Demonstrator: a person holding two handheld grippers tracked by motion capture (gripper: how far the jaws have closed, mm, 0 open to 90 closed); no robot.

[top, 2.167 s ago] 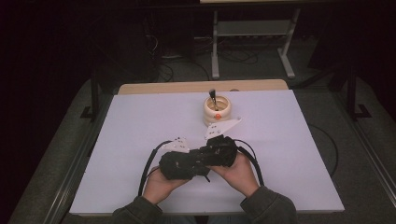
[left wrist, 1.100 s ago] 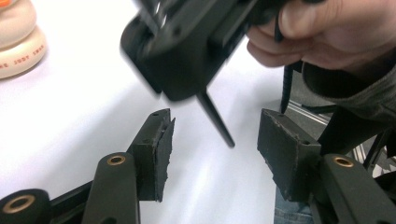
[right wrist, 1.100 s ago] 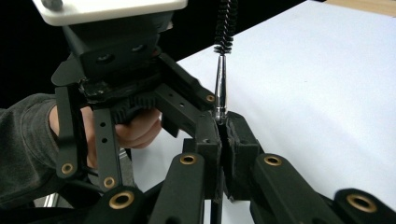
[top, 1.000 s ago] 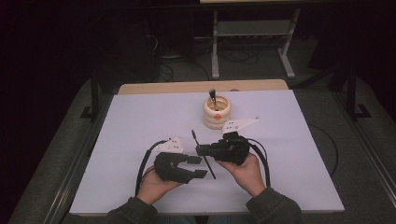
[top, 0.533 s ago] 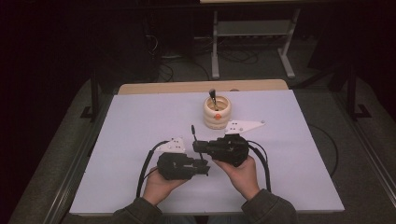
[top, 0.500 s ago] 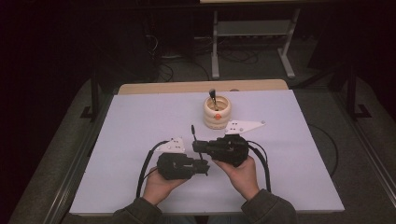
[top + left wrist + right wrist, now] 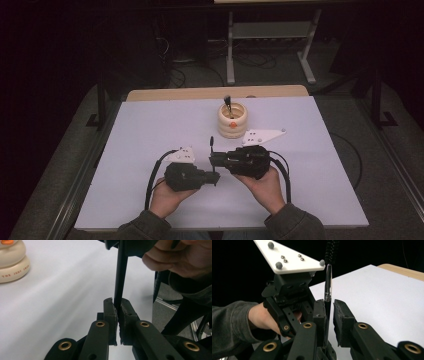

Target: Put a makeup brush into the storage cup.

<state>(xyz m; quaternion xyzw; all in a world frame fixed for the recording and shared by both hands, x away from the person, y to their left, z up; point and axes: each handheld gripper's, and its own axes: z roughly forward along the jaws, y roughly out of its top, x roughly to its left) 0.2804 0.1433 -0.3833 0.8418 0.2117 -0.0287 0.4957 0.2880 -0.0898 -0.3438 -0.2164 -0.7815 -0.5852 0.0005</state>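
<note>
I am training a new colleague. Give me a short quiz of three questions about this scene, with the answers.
1. True or false: the left gripper is shut on the brush.
2. What stands in the cream pot? A) a spoon B) a dark stick C) nothing
3. Which gripper has a gap between one pad and the brush?
Key: 1 true. 2 B. 3 the right gripper; its jaws have just been opening, with the brush between them.
</note>
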